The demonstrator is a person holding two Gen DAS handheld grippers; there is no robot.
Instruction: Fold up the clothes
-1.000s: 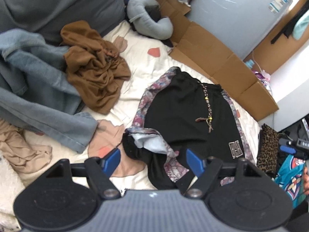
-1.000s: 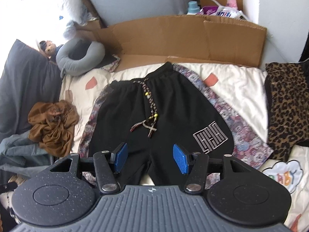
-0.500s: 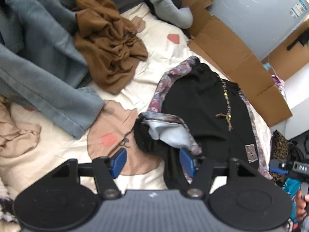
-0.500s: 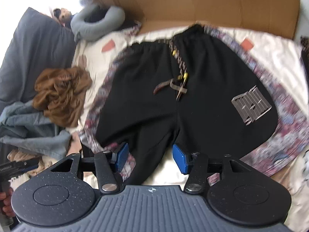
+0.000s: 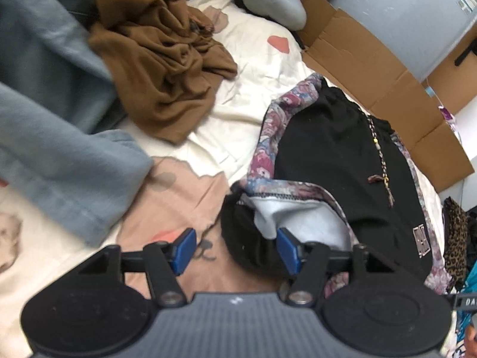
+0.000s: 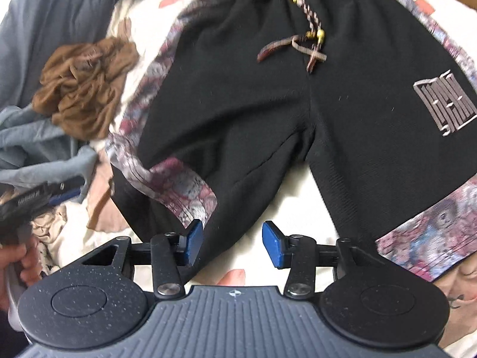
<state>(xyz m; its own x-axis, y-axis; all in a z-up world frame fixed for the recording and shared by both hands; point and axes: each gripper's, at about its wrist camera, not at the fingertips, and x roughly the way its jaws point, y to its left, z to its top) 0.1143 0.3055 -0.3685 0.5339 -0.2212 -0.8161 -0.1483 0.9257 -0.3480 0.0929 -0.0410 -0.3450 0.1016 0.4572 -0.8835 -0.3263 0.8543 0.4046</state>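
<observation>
Left gripper (image 5: 235,249): jaws wide apart, holding nothing, low over the turned-back leg hem of the black shorts (image 5: 334,149). Right gripper (image 6: 232,246): jaws wide apart, holding nothing, at the inner hem of the same leg. Shorts: spread flat on the cream bedsheet (image 5: 256,56), floral side stripes, braided drawstring (image 6: 307,26) on the front. Beside them: crumpled brown garment (image 5: 161,50), grey-blue garment (image 5: 50,137), flattened cardboard (image 5: 372,59).

1. Shorts (image 6: 298,95) lie flat on the bedsheet (image 6: 298,203), waistband far, leg hems near.
2. Crumpled garment (image 6: 86,86) sits left of the shorts, on the sheet.
3. Cardboard (image 5: 372,68) lies beyond the shorts.
4. Neck pillow (image 5: 268,3) rests far, left of the cardboard.
</observation>
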